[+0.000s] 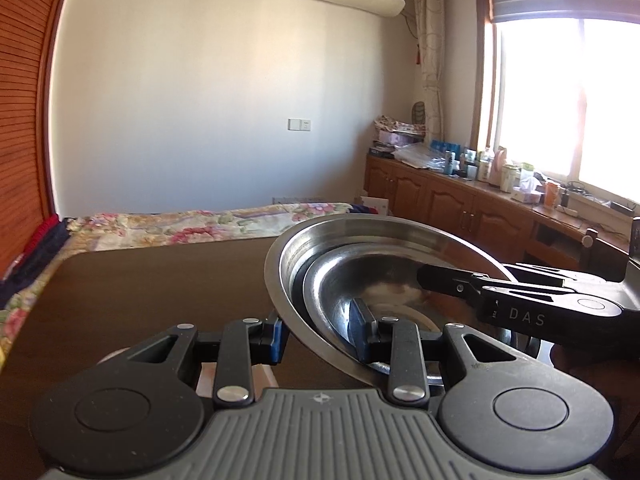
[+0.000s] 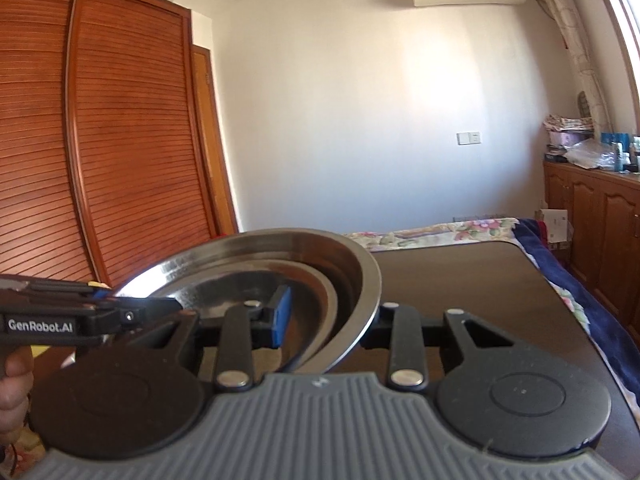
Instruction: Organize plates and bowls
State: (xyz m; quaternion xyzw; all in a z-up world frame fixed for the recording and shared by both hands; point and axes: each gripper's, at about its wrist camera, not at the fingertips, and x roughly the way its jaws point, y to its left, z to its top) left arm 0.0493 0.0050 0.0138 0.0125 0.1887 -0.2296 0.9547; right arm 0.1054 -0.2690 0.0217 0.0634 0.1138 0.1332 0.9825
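Note:
Two steel bowls are nested: a large outer bowl (image 1: 360, 228) (image 2: 280, 244) with a smaller bowl (image 1: 380, 280) (image 2: 240, 292) inside it. The stack hangs tilted above the dark brown table (image 1: 140, 288) (image 2: 480, 280). My left gripper (image 1: 320, 338) is shut on the stack's near rim, one blue pad outside the wall and one inside. My right gripper (image 2: 326, 328) clamps the opposite rim the same way, its outer finger hidden behind the bowl. Each gripper shows in the other's view: the right gripper (image 1: 440, 280) reaches into the bowl, and the left gripper (image 2: 152, 308) comes in from the left.
A bed with a floral cover (image 1: 180, 224) lies beyond the table. A slatted wooden wardrobe (image 2: 100, 140) stands to the left. A wooden sideboard (image 1: 480, 200) crowded with bottles runs under the bright window. A pale pinkish object (image 1: 236, 376) sits mostly hidden below my left gripper.

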